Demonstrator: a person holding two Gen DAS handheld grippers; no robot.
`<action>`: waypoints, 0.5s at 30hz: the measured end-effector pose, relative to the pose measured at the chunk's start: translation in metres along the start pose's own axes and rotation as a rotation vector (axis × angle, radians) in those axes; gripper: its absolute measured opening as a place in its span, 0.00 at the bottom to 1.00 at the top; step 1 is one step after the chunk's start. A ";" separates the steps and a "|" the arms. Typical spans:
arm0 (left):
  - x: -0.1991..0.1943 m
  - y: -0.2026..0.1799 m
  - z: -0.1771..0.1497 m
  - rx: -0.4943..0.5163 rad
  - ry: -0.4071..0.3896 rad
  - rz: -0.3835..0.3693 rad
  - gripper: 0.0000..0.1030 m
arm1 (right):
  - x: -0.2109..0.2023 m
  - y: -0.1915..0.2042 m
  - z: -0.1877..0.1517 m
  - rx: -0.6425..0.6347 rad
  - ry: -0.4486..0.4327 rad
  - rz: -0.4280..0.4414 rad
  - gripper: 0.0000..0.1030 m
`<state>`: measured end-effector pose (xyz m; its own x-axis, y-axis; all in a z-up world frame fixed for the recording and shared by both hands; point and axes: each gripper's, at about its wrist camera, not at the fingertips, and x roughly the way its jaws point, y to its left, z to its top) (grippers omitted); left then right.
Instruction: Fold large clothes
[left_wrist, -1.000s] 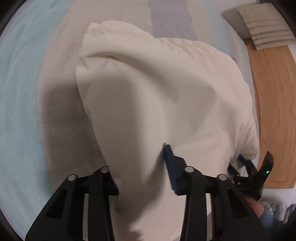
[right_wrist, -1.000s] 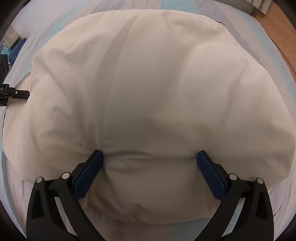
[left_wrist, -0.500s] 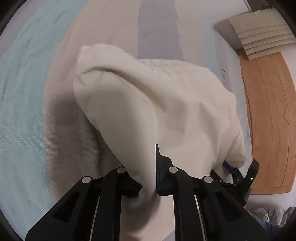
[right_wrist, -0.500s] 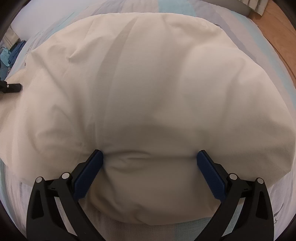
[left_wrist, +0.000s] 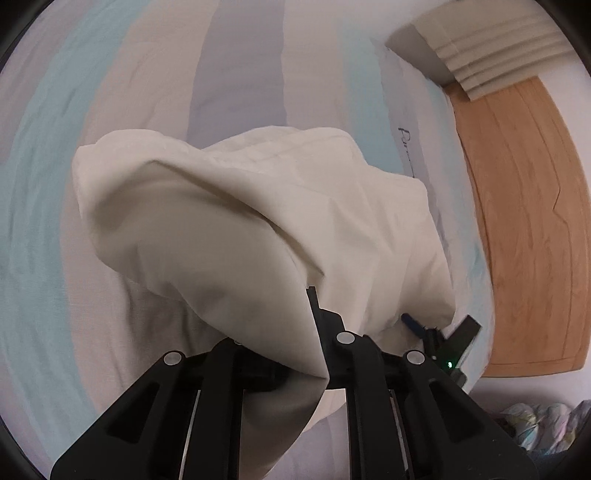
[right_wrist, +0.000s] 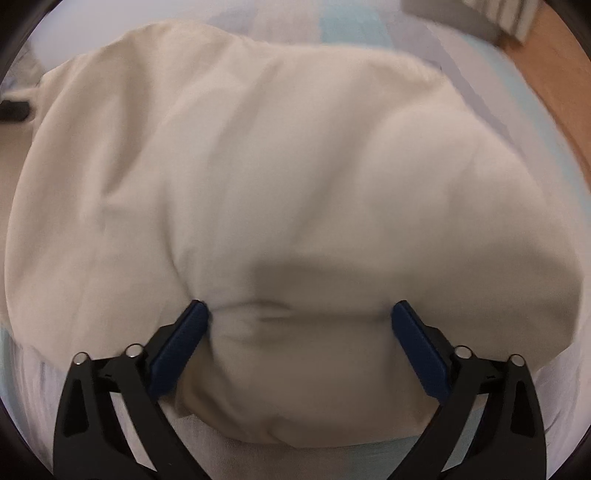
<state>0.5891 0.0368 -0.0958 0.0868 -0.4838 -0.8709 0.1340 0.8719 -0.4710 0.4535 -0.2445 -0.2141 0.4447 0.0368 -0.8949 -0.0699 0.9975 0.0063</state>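
Observation:
A large cream cloth (left_wrist: 240, 206) lies bunched on a striped bed. My left gripper (left_wrist: 280, 325) is shut on one edge of it and holds that edge up off the bed; the cloth drapes over and hides its left finger. In the right wrist view the same cloth (right_wrist: 277, 166) fills the picture. My right gripper (right_wrist: 300, 310) stands wide over the near edge, its jaws closing, with a hump of cloth between the blue pads (right_wrist: 177, 350). The right gripper (left_wrist: 436, 332) also shows at the cloth's far corner in the left wrist view.
The bed sheet (left_wrist: 236, 74) has pale blue, beige and grey stripes. A wooden floor (left_wrist: 524, 221) runs along the bed's right side. A beige ribbed stack (left_wrist: 491, 48) sits at the top right. Crumpled patterned fabric (left_wrist: 543, 424) lies at the bottom right.
My left gripper has shut on the cloth's edge and risen, pulling that side up off the bed. The right gripper's pads have drawn slightly closer together.

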 end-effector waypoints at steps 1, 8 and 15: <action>-0.001 -0.006 0.001 0.005 0.004 0.006 0.11 | -0.007 0.001 0.000 -0.021 -0.033 -0.005 0.83; -0.004 -0.037 0.005 0.053 0.012 0.059 0.11 | -0.032 -0.006 0.009 -0.041 -0.154 0.107 0.77; -0.004 -0.065 0.009 0.082 0.031 0.089 0.11 | -0.026 -0.047 0.027 0.079 -0.087 0.132 0.42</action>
<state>0.5887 -0.0191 -0.0605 0.0711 -0.4012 -0.9132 0.2080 0.9014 -0.3798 0.4695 -0.2906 -0.1794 0.5125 0.1692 -0.8419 -0.0636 0.9852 0.1593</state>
